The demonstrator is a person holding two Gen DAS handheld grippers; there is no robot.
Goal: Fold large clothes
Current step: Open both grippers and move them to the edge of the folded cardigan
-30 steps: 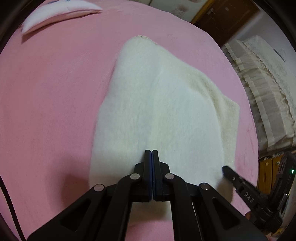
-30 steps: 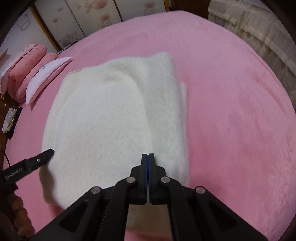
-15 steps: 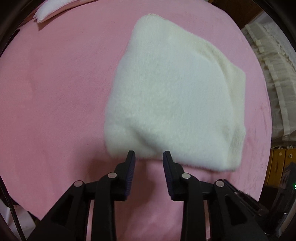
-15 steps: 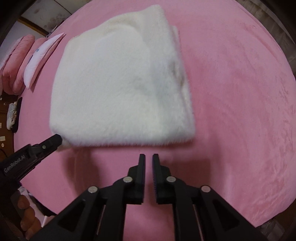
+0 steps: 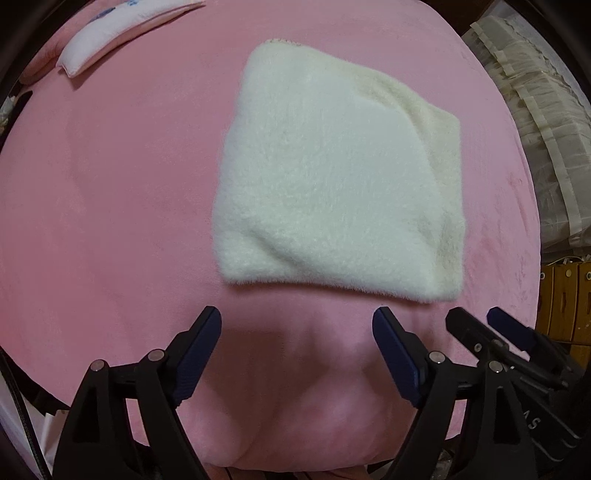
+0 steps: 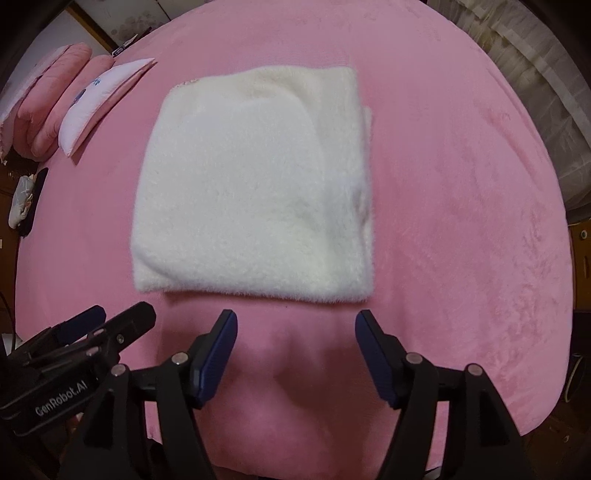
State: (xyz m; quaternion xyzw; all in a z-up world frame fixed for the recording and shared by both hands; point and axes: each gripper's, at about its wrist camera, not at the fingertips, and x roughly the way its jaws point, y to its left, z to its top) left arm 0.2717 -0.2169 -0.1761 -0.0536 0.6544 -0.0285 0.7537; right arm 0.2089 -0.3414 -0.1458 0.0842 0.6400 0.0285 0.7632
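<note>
A white fluffy garment [image 5: 332, 177] lies folded into a rough square on the pink bed; it also shows in the right wrist view [image 6: 255, 184]. My left gripper [image 5: 297, 321] is wide open and empty, just short of the garment's near edge. My right gripper [image 6: 295, 323] is wide open and empty, also just short of that near edge. Each gripper shows at the edge of the other's view: the right one [image 5: 491, 325] at the lower right, the left one [image 6: 118, 317] at the lower left.
The pink bedspread [image 6: 461, 221] covers the whole bed. Pink and white pillows [image 6: 81, 107] lie at the far left, also seen in the left wrist view [image 5: 122, 33]. A cream ruffled curtain [image 5: 543, 122] hangs at the right, with wooden furniture [image 5: 565, 295] below it.
Both grippers let go of the garment, opened wide and drew back toward me. The garment now lies flat and folded on the bed.
</note>
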